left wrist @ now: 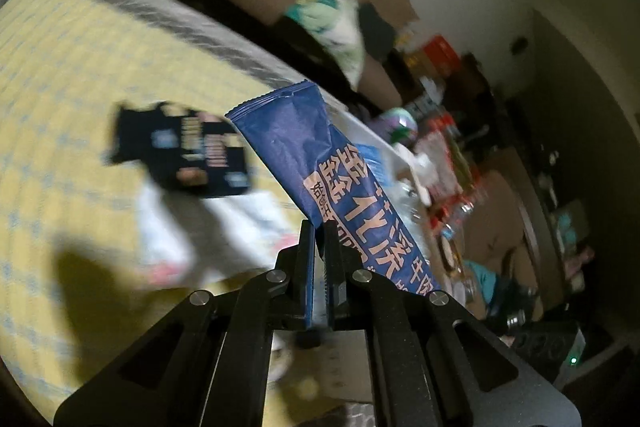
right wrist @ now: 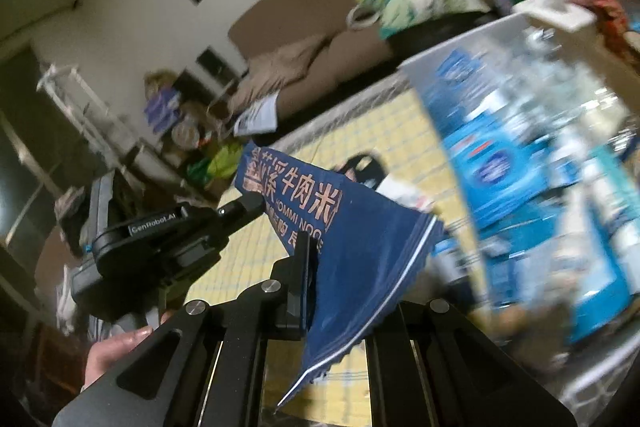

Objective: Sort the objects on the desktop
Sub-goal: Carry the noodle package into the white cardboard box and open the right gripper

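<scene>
The blue noodle packet (left wrist: 316, 163) is held up in the air above the yellow checked tablecloth (left wrist: 60, 75), gripped at both ends. In the left wrist view, the left gripper (left wrist: 319, 227) has its two fingers pressed together on the packet's lower part, and the packet's long axis runs up and to the left from the jaws, ending in a crimped, serrated seal that points toward the far edge of the tablecloth. Its printed face with pale orange characters is turned to the right of the fingers.

In the right wrist view, the right gripper (right wrist: 310, 247) pinches the same blue noodle packet (right wrist: 360, 259) near its other serrated end, which hangs down past the jaws toward the camera. From there the packet's long axis runs up and to the left, to where the left gripper (right wrist: 248, 205) clamps it; a hand (right wrist: 116, 351) holds that gripper's body.

On the tablecloth, behind the packet, lies a dark blue snack box (left wrist: 180, 151), flat beside white paper (left wrist: 208, 227). Right of the packet stands a clear plastic bin (right wrist: 540, 155) with blue-labelled packs inside, blurred. Beyond the tablecloth's far edge is a brown sofa (right wrist: 320, 39).
</scene>
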The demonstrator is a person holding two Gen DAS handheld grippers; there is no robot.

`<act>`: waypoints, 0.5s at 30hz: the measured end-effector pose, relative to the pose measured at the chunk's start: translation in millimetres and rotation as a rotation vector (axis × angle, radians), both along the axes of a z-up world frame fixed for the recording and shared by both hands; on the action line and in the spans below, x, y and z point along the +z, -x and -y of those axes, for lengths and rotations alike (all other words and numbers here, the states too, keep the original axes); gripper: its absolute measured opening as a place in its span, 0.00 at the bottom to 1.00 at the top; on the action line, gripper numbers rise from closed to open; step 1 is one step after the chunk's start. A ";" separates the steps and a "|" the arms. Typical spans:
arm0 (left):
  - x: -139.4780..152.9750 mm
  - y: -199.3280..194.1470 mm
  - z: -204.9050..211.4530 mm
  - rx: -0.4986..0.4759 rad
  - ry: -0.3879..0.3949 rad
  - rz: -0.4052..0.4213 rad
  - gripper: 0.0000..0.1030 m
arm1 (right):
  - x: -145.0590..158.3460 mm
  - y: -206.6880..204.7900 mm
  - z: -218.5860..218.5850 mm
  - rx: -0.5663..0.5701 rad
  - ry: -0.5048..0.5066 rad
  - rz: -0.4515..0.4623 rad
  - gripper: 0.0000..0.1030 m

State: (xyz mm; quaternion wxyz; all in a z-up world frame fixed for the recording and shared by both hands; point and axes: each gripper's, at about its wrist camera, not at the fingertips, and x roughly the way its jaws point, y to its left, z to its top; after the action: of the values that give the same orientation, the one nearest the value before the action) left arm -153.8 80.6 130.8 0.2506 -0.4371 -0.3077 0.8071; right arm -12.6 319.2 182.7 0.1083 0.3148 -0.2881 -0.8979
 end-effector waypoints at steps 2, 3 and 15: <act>10.2 7.2 -38.3 -0.047 0.017 -0.007 0.04 | 5.6 -6.5 -25.6 -0.061 0.017 -0.014 0.05; 13.0 10.6 -55.1 -0.068 0.027 -0.010 0.04 | 6.9 -9.8 -40.7 -0.097 0.029 -0.017 0.05; 19.2 37.0 -253.5 -0.293 0.166 -0.046 0.04 | -26.9 -13.8 -169.6 -0.455 0.174 0.025 0.06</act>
State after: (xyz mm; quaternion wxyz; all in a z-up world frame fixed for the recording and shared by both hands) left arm -190.9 334.1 150.0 0.3359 -0.4781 -0.1673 0.7942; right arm 1.1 488.7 155.8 -0.0738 0.2424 -0.4293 -0.8669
